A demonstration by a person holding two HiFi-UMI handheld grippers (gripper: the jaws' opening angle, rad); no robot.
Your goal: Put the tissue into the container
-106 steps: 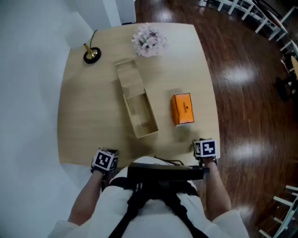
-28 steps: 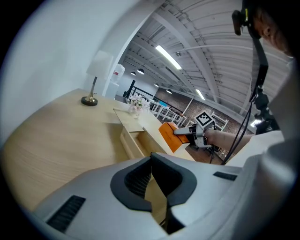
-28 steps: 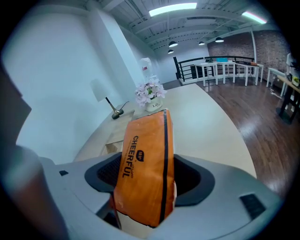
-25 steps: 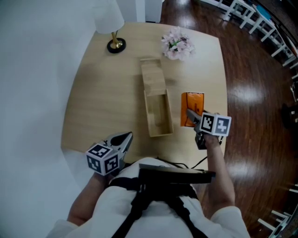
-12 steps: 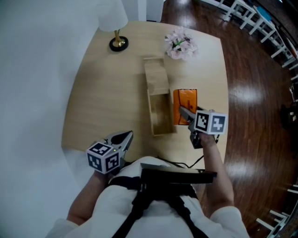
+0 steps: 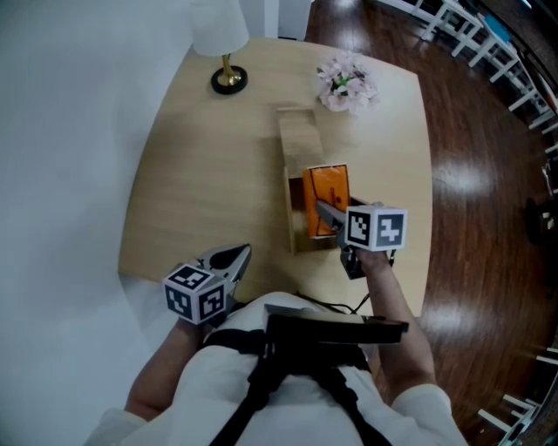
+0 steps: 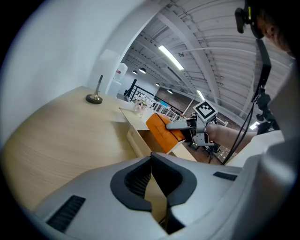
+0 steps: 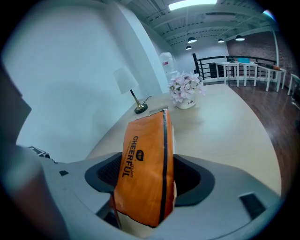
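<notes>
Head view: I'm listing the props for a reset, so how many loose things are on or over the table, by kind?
Tissue pack: 1
Wooden container: 1
Lamp: 1
Flower pot: 1
Total: 4

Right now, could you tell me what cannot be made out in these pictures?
- Container, open end: head view, covered by tissue pack and right tongs.
- Whether the pack rests on the container's floor: no view shows it.
- Lamp shade: head view, cut by top edge.

One overhead, two low across table
</notes>
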